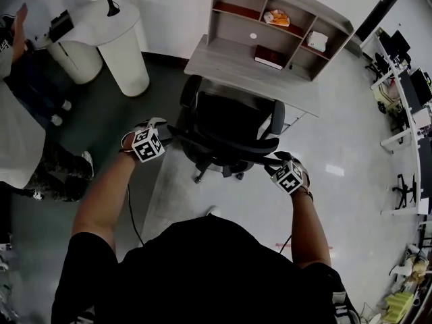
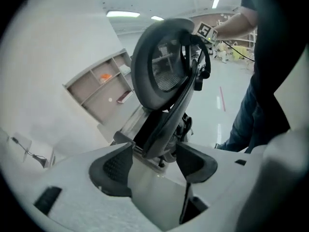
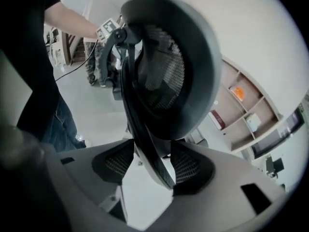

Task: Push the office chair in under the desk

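The black mesh office chair (image 1: 228, 123) faces the grey wooden tabletop (image 1: 216, 67), close on its near side. Left tongs (image 2: 154, 161) and right tongs (image 3: 147, 164) straddle the side edges of the backrest (image 3: 169, 66), jaws apart, unclamped. The tabletop lies straight beyond.

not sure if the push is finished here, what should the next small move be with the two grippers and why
Probably draw both grippers straight back off the office chair. The left gripper and right gripper have their jaws apart, with the back frame standing loose between them, and the chair already looks tucked in at the desk.
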The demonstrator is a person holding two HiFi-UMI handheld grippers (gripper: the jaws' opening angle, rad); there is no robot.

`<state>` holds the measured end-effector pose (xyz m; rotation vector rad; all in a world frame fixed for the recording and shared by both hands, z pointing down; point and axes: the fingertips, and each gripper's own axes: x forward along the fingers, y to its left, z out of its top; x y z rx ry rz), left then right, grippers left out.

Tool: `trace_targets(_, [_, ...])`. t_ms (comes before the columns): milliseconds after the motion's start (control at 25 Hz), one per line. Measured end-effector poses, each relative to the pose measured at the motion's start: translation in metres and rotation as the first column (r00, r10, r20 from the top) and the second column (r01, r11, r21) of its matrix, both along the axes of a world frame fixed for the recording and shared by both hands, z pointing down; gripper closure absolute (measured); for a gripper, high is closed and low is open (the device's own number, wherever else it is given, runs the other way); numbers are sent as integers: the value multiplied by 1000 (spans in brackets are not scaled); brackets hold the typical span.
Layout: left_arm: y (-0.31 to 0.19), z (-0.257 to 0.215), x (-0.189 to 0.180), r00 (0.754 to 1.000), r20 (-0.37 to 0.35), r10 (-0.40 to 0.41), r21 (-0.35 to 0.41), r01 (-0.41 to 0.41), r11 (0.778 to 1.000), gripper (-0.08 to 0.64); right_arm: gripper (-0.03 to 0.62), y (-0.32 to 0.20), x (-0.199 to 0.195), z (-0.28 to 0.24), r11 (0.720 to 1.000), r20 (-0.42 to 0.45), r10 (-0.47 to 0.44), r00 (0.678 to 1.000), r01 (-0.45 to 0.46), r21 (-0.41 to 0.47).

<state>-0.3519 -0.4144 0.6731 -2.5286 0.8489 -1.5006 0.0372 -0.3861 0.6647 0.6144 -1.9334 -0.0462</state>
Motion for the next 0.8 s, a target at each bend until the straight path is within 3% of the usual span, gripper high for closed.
trace_targets(240, [21,-42,6,989,-147,-34,73,45,996,277,377,3,4,-43,992,63,94,994,-98,75])
trace_targets(360, [28,-57,7,982,-180,-60,103,80,991,361,396,4,3,-70,980,114,132,985,-147,135])
trace_targets(600, [47,-93,-1,957,-281,-70,159,118,980,405,426,20,-21,-123,948,245,174,954,-230,221])
trace_targets(800, [63,-123,-11,924,-375,-73,188,153,970,482,473,33,-35,-155,902,341,224,913,-327,283])
